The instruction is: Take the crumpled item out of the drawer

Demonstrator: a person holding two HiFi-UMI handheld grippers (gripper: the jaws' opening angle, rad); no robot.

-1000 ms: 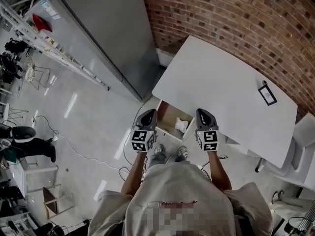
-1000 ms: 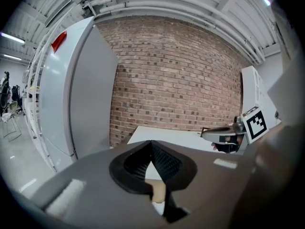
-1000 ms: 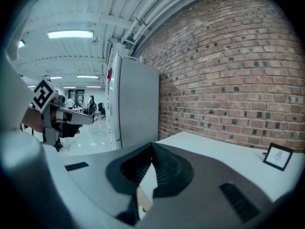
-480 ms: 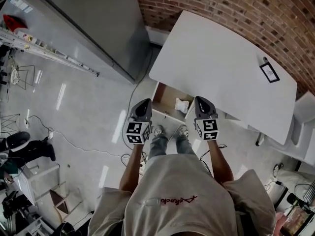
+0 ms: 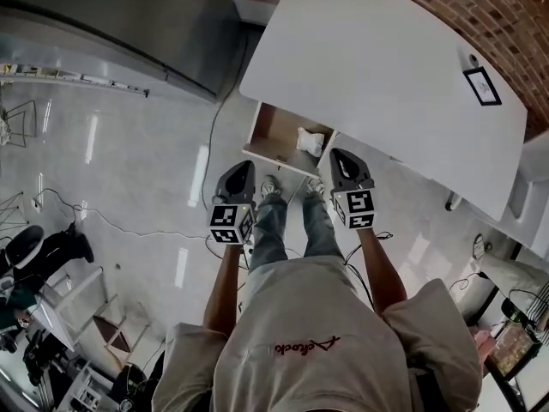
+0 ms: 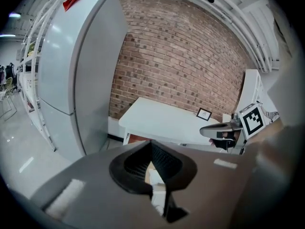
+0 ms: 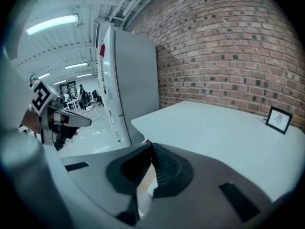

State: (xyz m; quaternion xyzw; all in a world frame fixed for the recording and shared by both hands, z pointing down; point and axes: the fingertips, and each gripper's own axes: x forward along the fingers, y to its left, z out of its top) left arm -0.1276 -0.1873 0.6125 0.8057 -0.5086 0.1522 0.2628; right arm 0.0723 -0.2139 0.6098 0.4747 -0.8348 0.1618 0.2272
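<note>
Sitting toward the right end of the open drawer [image 5: 276, 132], the crumpled item [image 5: 310, 141] is a small white wad, paper or thin cloth, can't tell which. The drawer hangs under the front edge of the white desk [image 5: 386, 67]; inside it's bare light-brown wood, boxy w/ thin walls. Going by the creases, the item should be v. light and soft, will squash not break, and prob. not slippery. A pinch across any raised fold on top ought to do. It's too light to resist, so it may skid on the smooth wood if nudged sideways; better to come from above. Both the left gripper [image 5: 241, 168] and right gripper [image 5: 340, 156] hover on the person's side of the drawer, neither touching the wad. Each has ribbed black pads pressed together at the tips w/ nothing btwn, so whichever goes in must spread first. Desk top is smooth and matte, w/ a small black-framed card [image 5: 482, 86] near its far edge and a brick wall [image 5: 506, 24] behind.
</note>
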